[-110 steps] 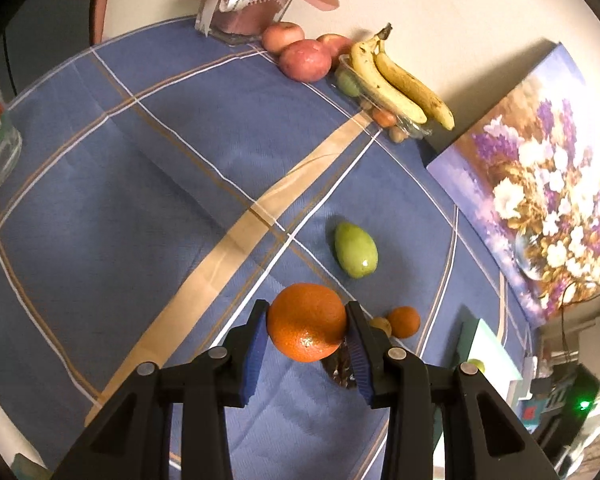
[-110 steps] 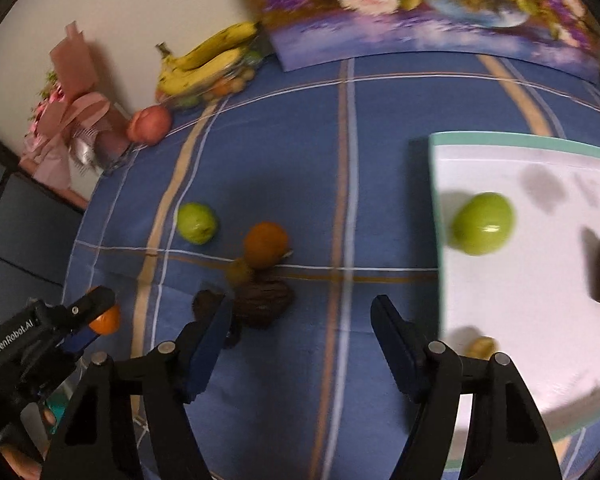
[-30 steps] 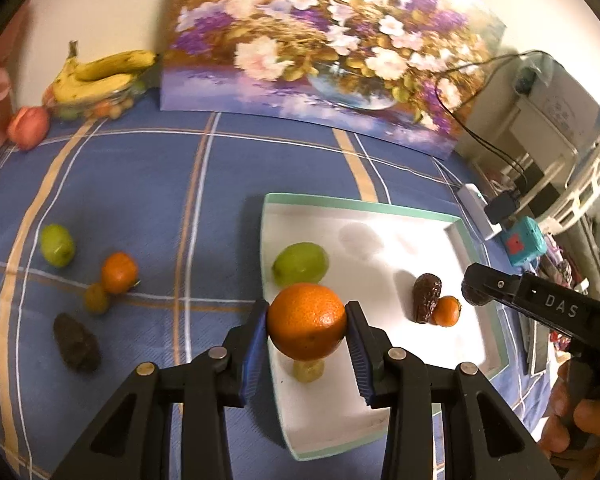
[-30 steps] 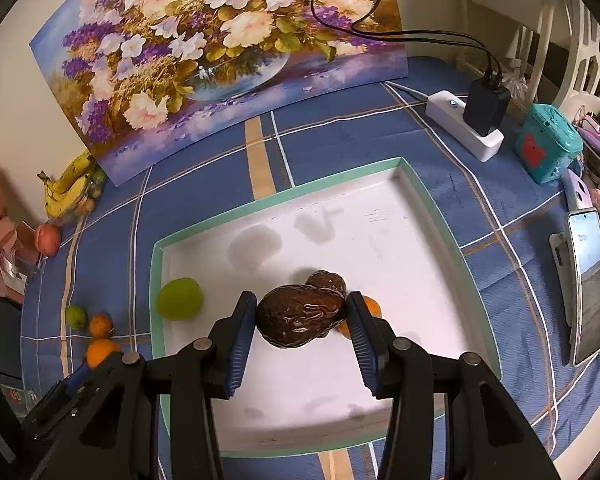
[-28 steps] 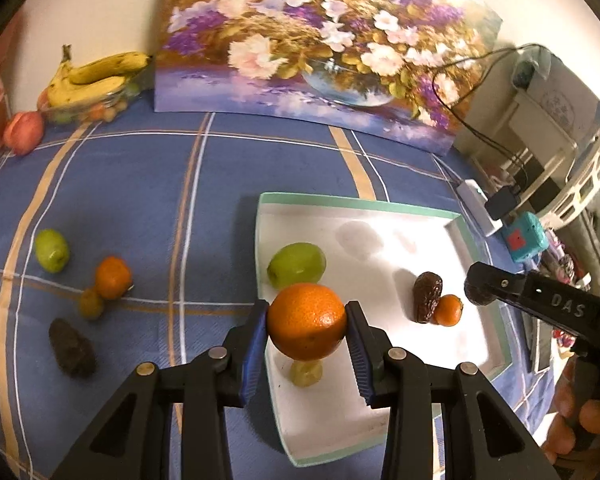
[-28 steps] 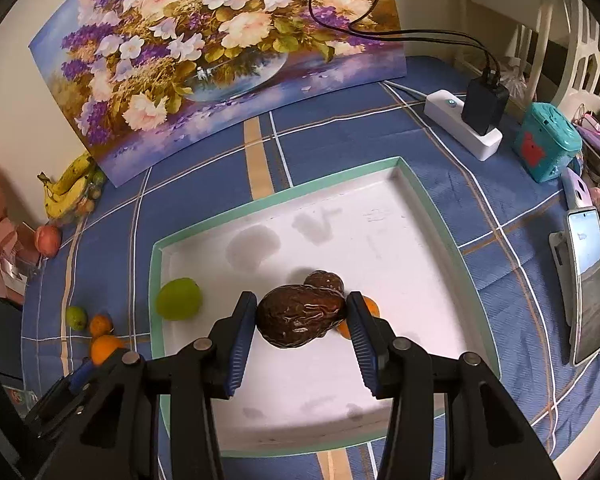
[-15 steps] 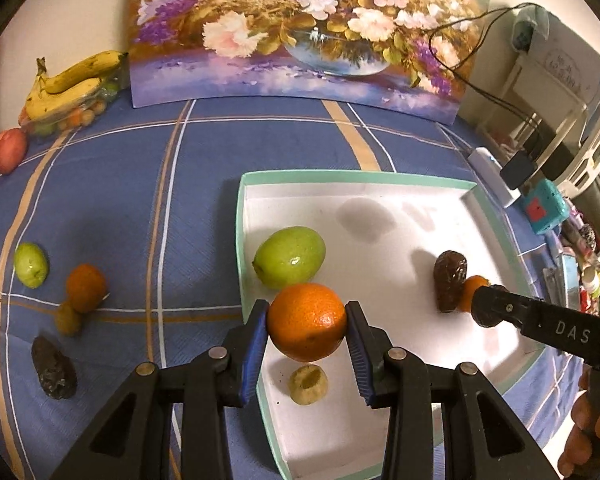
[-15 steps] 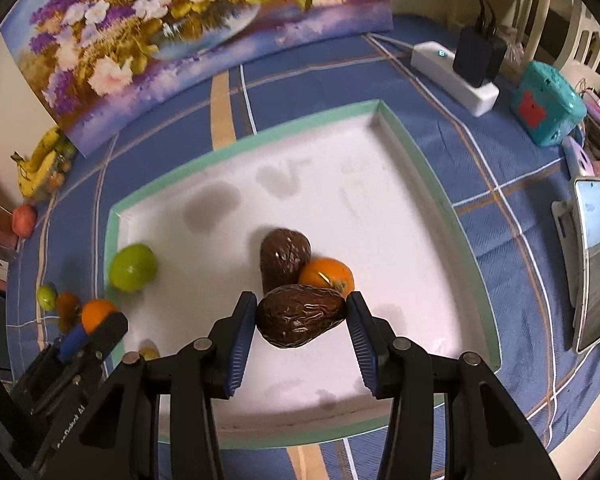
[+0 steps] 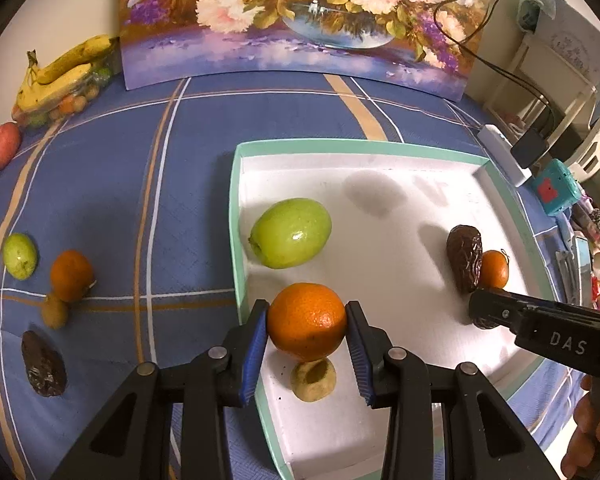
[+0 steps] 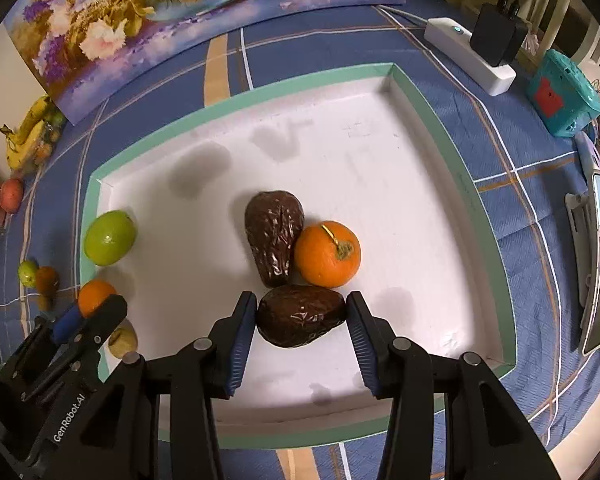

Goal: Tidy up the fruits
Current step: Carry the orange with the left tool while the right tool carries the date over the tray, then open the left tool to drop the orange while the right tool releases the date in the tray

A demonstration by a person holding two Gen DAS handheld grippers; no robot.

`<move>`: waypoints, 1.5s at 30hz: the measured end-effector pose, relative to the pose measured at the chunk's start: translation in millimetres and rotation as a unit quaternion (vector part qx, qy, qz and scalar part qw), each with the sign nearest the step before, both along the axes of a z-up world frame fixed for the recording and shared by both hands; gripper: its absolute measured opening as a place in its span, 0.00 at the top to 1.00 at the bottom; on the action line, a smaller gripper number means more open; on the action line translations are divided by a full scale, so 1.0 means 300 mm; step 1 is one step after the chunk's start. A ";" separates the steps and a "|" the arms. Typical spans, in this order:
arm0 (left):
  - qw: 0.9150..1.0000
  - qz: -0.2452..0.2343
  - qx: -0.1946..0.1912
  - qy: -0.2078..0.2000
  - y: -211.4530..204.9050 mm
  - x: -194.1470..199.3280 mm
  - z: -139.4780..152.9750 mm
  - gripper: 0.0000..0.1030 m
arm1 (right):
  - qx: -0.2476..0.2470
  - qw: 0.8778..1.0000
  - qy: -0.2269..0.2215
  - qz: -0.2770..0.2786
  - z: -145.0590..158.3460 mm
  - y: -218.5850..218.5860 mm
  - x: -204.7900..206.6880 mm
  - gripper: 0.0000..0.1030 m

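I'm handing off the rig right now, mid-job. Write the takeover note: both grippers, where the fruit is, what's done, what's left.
Left gripper: shut on an orange, over the near left part of the tray.
Right gripper: shut on a dark wrinkled fruit, low over the tray middle.
In the tray: big green fruit, dark fruit touching a small orange, small yellowish fruit.
Still on the cloth, left of the tray: small green fruit, orange one, small brownish one, dark wrinkled one.
Done: four fruits placed.
Left: release both held fruits, then fetch those four.
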State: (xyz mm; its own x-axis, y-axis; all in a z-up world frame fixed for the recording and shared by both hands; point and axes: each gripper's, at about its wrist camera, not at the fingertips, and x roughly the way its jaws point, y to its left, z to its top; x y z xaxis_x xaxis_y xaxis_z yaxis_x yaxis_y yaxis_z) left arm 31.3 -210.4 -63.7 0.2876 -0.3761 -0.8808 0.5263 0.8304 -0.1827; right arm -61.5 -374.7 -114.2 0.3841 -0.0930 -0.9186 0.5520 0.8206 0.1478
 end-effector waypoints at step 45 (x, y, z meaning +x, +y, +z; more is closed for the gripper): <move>0.990 0.138 0.017 0.010 0.233 0.063 0.103 0.31 | -0.037 0.997 -0.066 -0.001 0.126 0.040 -0.026 0.36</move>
